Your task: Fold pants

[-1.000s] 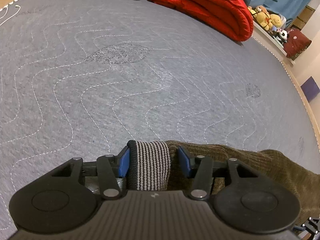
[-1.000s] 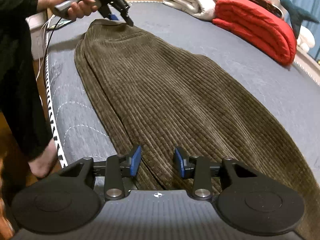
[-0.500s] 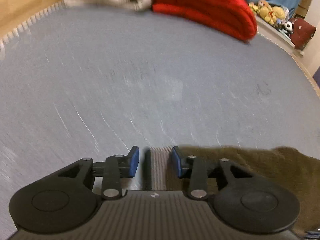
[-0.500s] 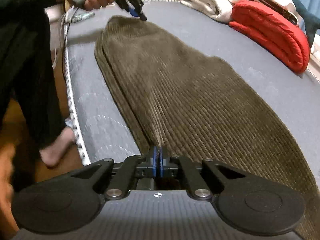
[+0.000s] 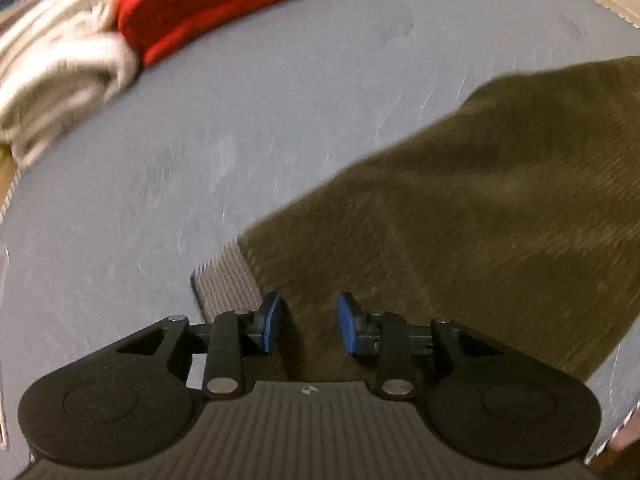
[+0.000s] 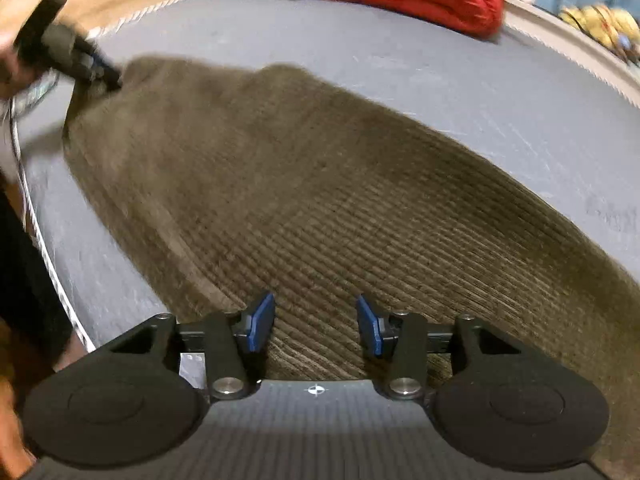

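Observation:
The brown corduroy pants [image 6: 320, 184] lie stretched out flat on the grey bed [image 6: 520, 92]. In the left wrist view the pants [image 5: 460, 220] run off to the right, with their grey striped waistband [image 5: 224, 284] just ahead of the left finger. My left gripper [image 5: 308, 326] is open and empty over the waist end. My right gripper [image 6: 316, 326] is open and empty over the other end of the pants. The left gripper also shows in the right wrist view [image 6: 92, 68], at the far end of the pants, blurred.
A red folded blanket [image 5: 216, 4] and a white folded blanket [image 5: 60, 64] lie at the far side of the bed. The bed's near edge [image 6: 44, 248] runs along the left, with the person's dark clothing beside it. Stuffed toys [image 6: 600, 24] sit beyond the far edge.
My right gripper was shut on the pants half a second ago and is now open. My left gripper has let go of the waistband and swung round, so the pants now lie ahead of it.

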